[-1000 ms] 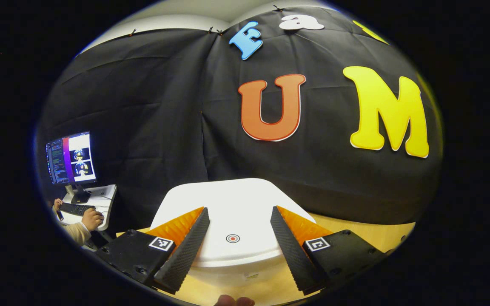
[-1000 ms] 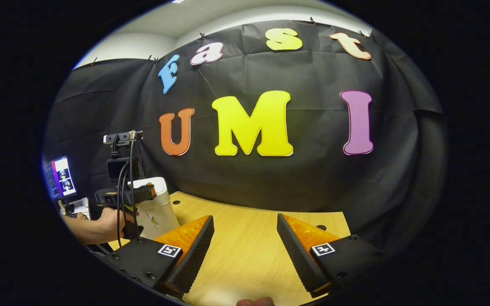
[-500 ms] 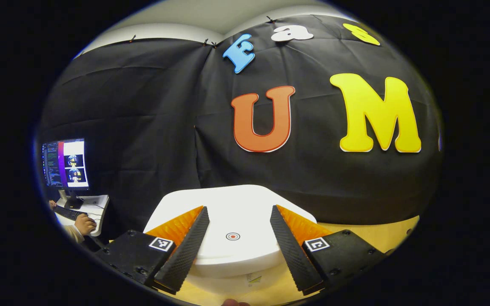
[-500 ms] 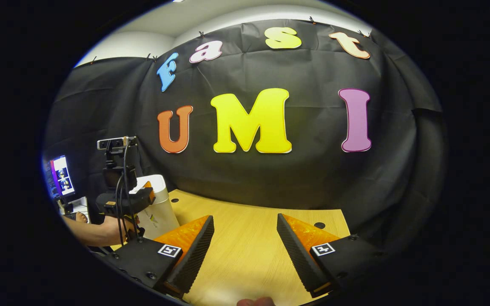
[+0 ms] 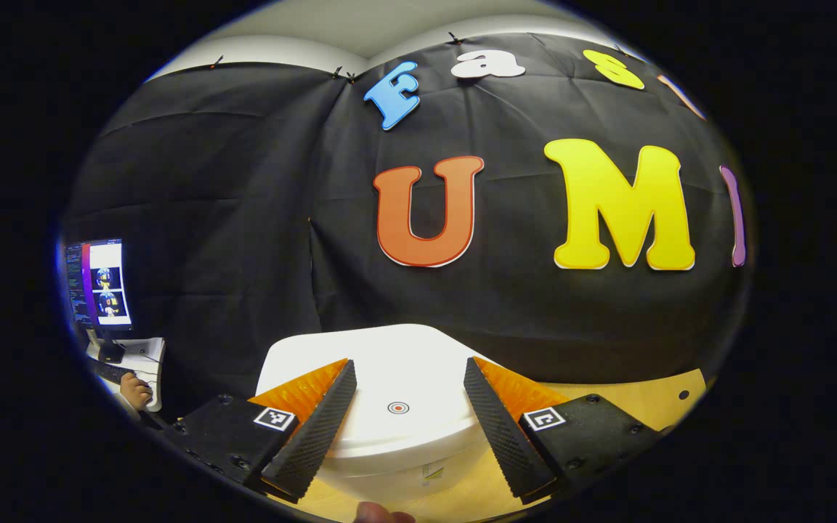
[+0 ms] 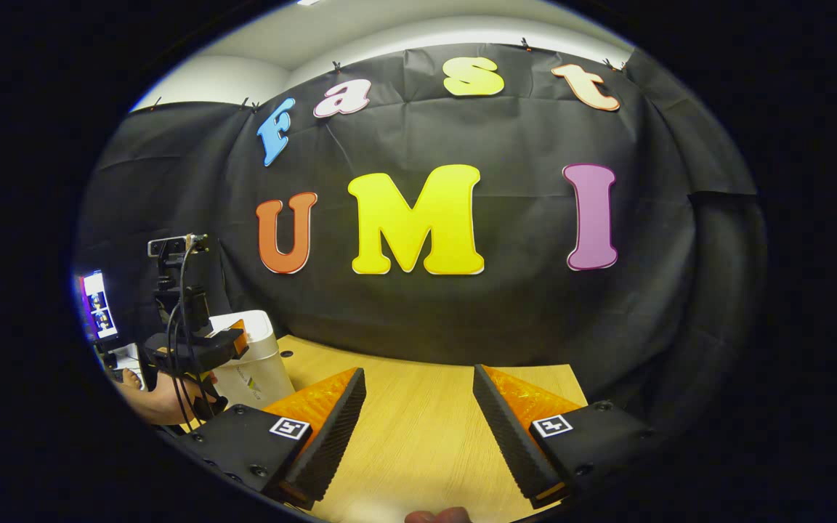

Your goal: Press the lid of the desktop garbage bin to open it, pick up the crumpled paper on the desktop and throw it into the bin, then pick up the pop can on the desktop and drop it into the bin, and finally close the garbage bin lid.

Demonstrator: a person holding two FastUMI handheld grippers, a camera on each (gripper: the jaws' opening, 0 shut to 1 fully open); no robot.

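**Bin lid closed, both jaws spread**

The white garbage bin (image 5: 389,378) stands on the table (image 6: 418,436) at the black backdrop, its lid (image 5: 398,363) down, contents hidden. The left gripper (image 5: 402,421) hovers just over the lid, jaws released. The right gripper (image 6: 418,428) hangs over bare table, jaws released.

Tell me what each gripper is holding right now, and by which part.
Nothing is held. The left gripper hangs open over the bin lid, fingers apart either side of its target mark. The right gripper is open above the bare wooden table.
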